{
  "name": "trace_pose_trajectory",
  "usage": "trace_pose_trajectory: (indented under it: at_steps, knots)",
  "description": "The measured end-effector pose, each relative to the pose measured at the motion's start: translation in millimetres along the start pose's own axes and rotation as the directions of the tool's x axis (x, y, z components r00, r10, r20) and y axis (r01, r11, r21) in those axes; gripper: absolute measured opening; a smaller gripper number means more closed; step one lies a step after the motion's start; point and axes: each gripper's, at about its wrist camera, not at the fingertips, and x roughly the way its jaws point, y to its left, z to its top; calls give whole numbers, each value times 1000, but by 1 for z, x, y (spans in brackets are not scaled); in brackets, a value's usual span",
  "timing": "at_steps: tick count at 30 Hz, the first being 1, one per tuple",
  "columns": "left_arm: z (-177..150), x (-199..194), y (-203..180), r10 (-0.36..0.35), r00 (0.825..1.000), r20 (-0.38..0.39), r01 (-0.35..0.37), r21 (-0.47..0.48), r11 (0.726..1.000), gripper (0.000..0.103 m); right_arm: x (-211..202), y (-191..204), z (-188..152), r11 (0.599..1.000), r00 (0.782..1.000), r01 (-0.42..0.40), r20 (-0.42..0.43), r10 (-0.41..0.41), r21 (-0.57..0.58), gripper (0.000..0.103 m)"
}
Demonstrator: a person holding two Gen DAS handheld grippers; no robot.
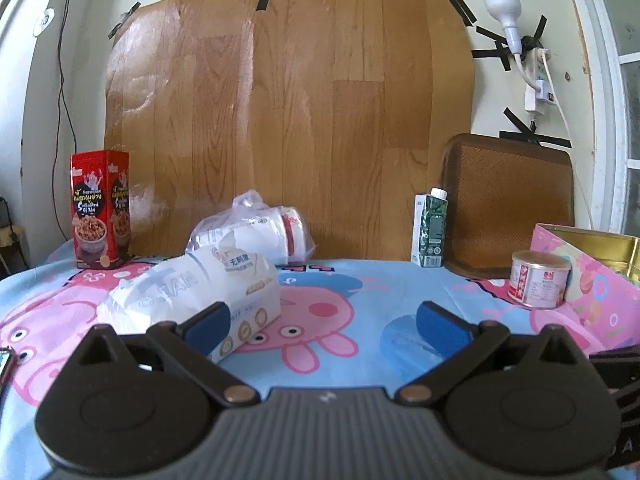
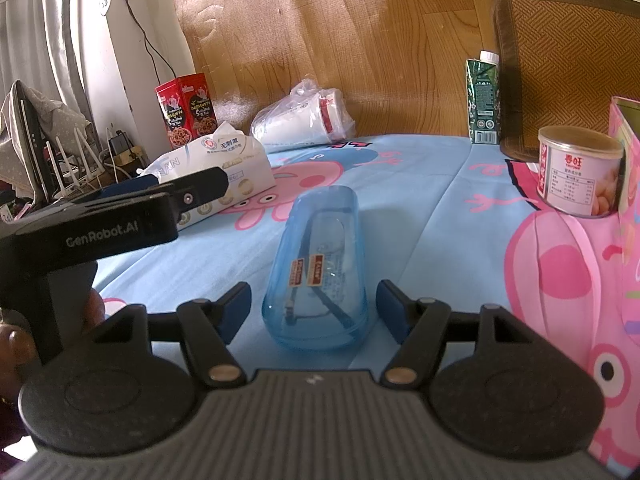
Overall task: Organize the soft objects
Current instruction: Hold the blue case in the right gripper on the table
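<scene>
A white soft tissue pack (image 1: 192, 300) lies on the cartoon bedsheet, just past my left gripper's left finger; it also shows in the right wrist view (image 2: 216, 172). Behind it lies a stack of paper cups in a clear plastic bag (image 1: 256, 232), also seen in the right wrist view (image 2: 304, 122). A clear blue plastic case (image 2: 320, 268) lies between my right gripper's fingers, untouched; its edge shows in the left wrist view (image 1: 404, 344). My left gripper (image 1: 324, 328) is open and empty. My right gripper (image 2: 314, 312) is open around the case.
A red snack box (image 1: 100, 208) stands back left. A green carton (image 1: 430, 228) stands by a woven brown tray (image 1: 508, 204). A small can (image 1: 538, 278) sits next to a pink tin box (image 1: 592, 272) at right. The left gripper's body (image 2: 100, 220) is at left.
</scene>
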Motion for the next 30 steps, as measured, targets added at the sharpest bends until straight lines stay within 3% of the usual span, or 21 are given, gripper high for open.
trace_pose_trajectory:
  at_steps: [30]
  knots:
    - [0,0,1,-17,1000,-1,17,-6,1000,103,0,0,0,1000,1000,2,-1,-2,0,72]
